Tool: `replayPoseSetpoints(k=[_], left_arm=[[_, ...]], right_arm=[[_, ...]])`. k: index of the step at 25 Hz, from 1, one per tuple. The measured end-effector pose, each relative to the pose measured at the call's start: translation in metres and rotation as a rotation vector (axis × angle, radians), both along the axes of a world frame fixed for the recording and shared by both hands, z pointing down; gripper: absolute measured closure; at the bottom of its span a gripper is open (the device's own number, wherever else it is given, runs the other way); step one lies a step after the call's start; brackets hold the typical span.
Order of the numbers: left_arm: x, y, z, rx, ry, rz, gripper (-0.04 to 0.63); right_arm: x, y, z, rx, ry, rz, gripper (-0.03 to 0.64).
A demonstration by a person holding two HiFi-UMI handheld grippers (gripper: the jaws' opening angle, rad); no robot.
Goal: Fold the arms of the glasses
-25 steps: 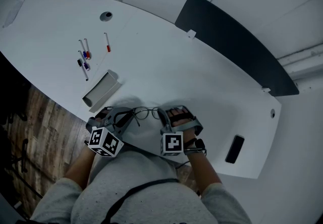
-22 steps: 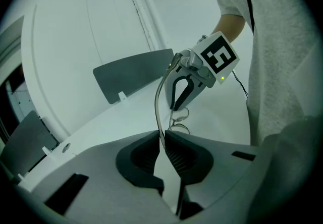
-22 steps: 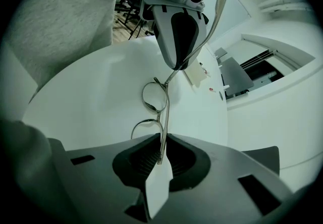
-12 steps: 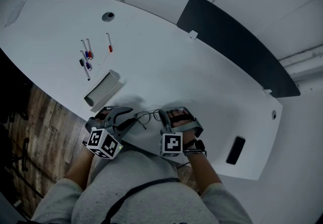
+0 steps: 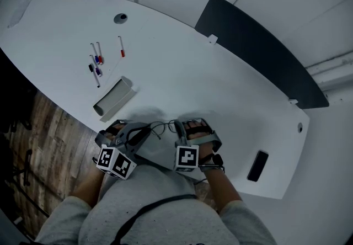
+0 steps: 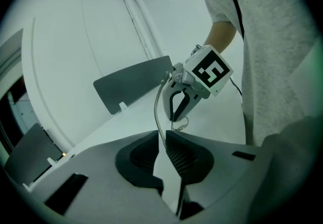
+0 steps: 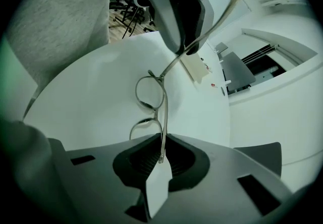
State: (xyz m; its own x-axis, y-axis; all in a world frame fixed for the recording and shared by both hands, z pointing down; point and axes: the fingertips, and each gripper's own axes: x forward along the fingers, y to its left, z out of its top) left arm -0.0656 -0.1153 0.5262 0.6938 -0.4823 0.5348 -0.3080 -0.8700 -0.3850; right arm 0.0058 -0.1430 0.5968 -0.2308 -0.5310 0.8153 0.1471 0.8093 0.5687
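Thin wire-rimmed glasses (image 5: pixel 164 126) hang just above the near edge of the white table (image 5: pixel 220 95), held between my two grippers. My left gripper (image 5: pixel 144 129) comes in from the left. In the left gripper view its jaws (image 6: pixel 162 134) have just been closing, and one thin arm of the glasses (image 6: pixel 157 112) runs between the pads, which press on it. My right gripper (image 5: pixel 179 126) is shut on the other arm. In the right gripper view that arm's tip sits between the pads (image 7: pixel 162 140), with the lenses (image 7: pixel 151 92) beyond.
A grey open case (image 5: pixel 113 97) lies to the left of the grippers. Several markers (image 5: pixel 96 63) and a red pen (image 5: pixel 121 48) lie farther back. A black flat object (image 5: pixel 257 165) rests at the right. A dark panel (image 5: pixel 253 51) stands behind the table.
The left gripper's jaws spread apart half a second ago and have come together again on the glasses' arm. The right gripper and the glasses have barely moved.
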Motion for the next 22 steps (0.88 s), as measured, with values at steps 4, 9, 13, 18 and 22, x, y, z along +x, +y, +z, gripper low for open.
replayPoseSetpoints(k=[4,9,13,18,22], left_arm=[[0.002,-0.005,-0.003,0.044,-0.019,-0.025,0.555],[0.002,-0.013,0.001,0.035,-0.07,-0.07,0.561],[0.008,-0.018,0.006,0.027,-0.118,-0.068,0.561],[0.019,-0.024,0.013,0.007,-0.145,-0.052,0.561],[0.026,-0.025,0.017,-0.008,-0.171,-0.022,0.561]], right_arm=[[0.004,-0.002,-0.001,0.012,-0.005,0.033,0.577],[0.006,-0.004,-0.003,0.034,-0.024,0.055,0.577],[0.005,-0.002,-0.004,0.022,-0.042,0.062,0.577],[0.011,-0.001,-0.002,0.009,-0.08,0.093,0.577],[0.011,-0.001,-0.005,0.002,-0.17,0.126,0.577]])
